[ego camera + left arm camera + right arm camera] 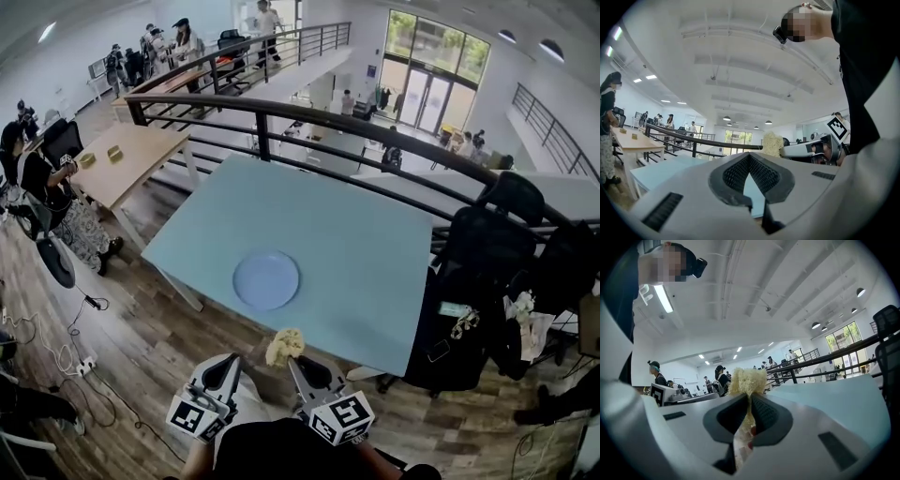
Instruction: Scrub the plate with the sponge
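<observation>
1. Plate point(266, 279): a round, pale blue dish lying flat on the light blue bench point(384, 234). In the head view it sits left of the bench's centre, toward the near edge, and is apart from both tools.
2. Sponge point(284, 346): a pale yellow, rough-textured lump at the lower centre of the head view. It is below the plate in the frame, clear of it, and about level with the bench's near edge.
3. Right tongs point(298, 362): pinching the sponge. The right gripper view shows the sponge squeezed between the two dark ribbed pads, with its fluffy top standing out beyond the tips.
4. Left tongs point(228, 367): pressed together, the pads meeting at the tips, and empty. In the left gripper view a narrow wedge behind the tips shows only the bench surface. These tongs sit just left of the right tongs in the head view, apart from the sponge. In the left gripper view the sponge and the right tongs appear right of centre.
5. Marker cube point(342, 419): a white block with black square markers, one on each tool, at the bottom of the head view.
6. Surroundings: a dark metal railing point(281, 105) runs past the bench's far edge across the upper frame. A black office chair point(487, 244) stands at the bench's right side. A wooden floor point(141, 337) fills the lower left.
</observation>
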`<action>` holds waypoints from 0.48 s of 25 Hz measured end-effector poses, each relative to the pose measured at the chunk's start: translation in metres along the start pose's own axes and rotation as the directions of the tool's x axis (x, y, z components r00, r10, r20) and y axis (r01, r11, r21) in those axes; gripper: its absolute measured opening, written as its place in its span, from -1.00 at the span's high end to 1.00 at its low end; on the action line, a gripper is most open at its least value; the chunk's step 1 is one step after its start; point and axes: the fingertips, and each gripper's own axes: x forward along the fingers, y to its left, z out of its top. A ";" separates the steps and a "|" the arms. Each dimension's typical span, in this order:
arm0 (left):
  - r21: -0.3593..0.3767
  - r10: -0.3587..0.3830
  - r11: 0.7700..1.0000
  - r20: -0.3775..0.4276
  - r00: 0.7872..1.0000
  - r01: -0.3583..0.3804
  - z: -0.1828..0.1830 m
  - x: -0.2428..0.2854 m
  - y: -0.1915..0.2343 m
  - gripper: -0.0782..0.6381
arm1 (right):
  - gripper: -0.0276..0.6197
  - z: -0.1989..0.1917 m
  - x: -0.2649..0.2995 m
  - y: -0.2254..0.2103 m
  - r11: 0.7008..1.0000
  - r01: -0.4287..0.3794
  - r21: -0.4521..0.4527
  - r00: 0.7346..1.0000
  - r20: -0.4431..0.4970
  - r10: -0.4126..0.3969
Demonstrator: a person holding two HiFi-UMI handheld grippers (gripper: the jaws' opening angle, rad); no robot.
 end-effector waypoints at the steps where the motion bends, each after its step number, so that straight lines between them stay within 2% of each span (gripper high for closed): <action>1: 0.005 -0.010 1.000 0.000 1.000 0.010 0.000 0.004 0.005 0.79 | 0.82 -0.001 0.004 -0.004 1.000 0.015 0.004 1.000 0.003 -0.015; 12: 0.011 -0.092 0.996 -0.013 0.996 0.092 0.004 0.054 0.074 0.79 | 0.82 -0.001 0.059 -0.037 0.991 0.132 0.033 0.991 0.006 -0.132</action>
